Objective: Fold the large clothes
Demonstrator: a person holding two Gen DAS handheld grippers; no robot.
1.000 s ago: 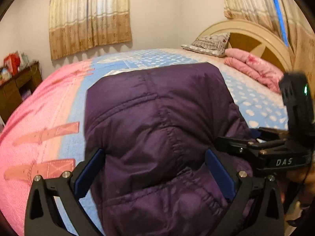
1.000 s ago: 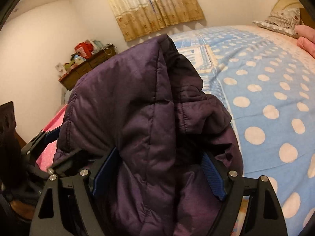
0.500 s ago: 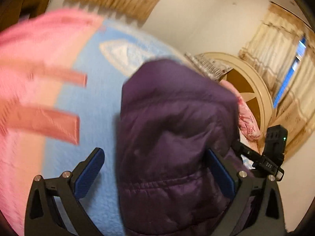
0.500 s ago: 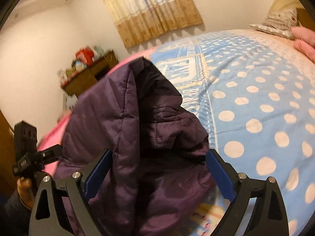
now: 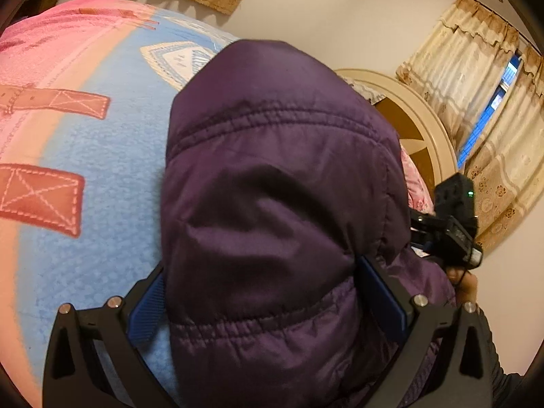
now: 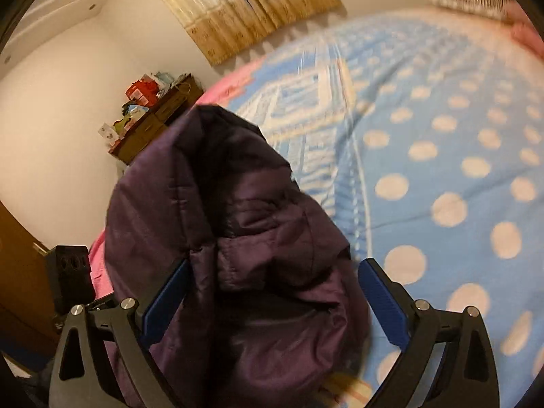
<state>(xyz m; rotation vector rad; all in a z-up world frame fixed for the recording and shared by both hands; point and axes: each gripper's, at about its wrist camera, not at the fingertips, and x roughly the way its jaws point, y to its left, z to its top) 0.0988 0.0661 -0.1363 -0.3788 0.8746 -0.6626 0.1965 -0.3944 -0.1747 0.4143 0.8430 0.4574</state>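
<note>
A purple quilted jacket (image 5: 272, 170) lies bunched on the bed's blue and pink blanket (image 5: 102, 187). My left gripper (image 5: 261, 268) stands wide open around its near end, and the cloth brushes both blue pads. In the right wrist view the same jacket (image 6: 221, 204) lies heaped between the fingers of my right gripper (image 6: 275, 265). Those jaws are opening; the right pad (image 6: 380, 299) stands apart from the cloth. The right gripper (image 5: 452, 231), held by a hand (image 5: 465, 282), shows beside the jacket in the left wrist view. The left gripper (image 6: 71, 278) shows at the lower left of the right wrist view.
The blue polka-dot bedspread (image 6: 442, 153) stretches away to the right. A rounded headboard (image 5: 418, 108) and a pink folded blanket (image 5: 413, 183) are behind the jacket. A cluttered wooden dresser (image 6: 153, 119) stands by the wall under curtains (image 6: 244, 10).
The right jaws spread wider and let the jacket go; its heap sank lower. The left gripper rolled and dipped, staying wide around the jacket.
</note>
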